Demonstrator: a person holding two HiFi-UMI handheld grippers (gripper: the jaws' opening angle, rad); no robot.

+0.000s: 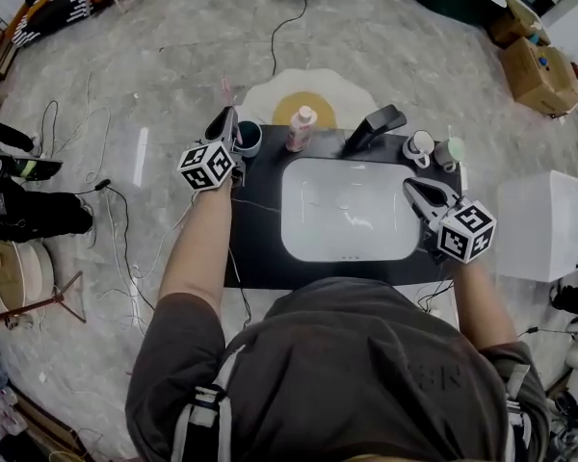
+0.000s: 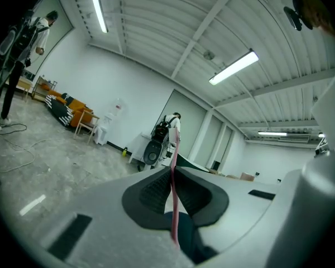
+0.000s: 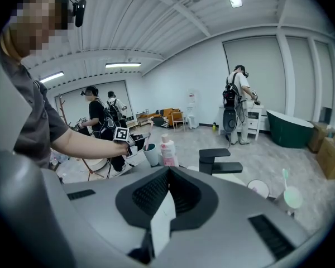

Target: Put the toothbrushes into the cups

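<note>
Pinching a thin pink toothbrush (image 2: 172, 200), the left gripper (image 1: 227, 125) hangs just beside the round blue-grey cup (image 1: 249, 139) at the back left of the black surface (image 1: 260, 258). The next move, I judge, is to lower the brush into that cup and let go. The right gripper (image 3: 168, 175) is pressed together and empty.

Head view: steeply down over sink (image 1: 352, 221). Left gripper view: low, tilted toward ceiling (image 2: 173, 32). Right: low, shares faucet (image 3: 219, 159).

Left tool (image 1: 228, 115) grips a pink toothbrush (image 2: 173, 197); right tool (image 1: 411, 189) closed.
</note>
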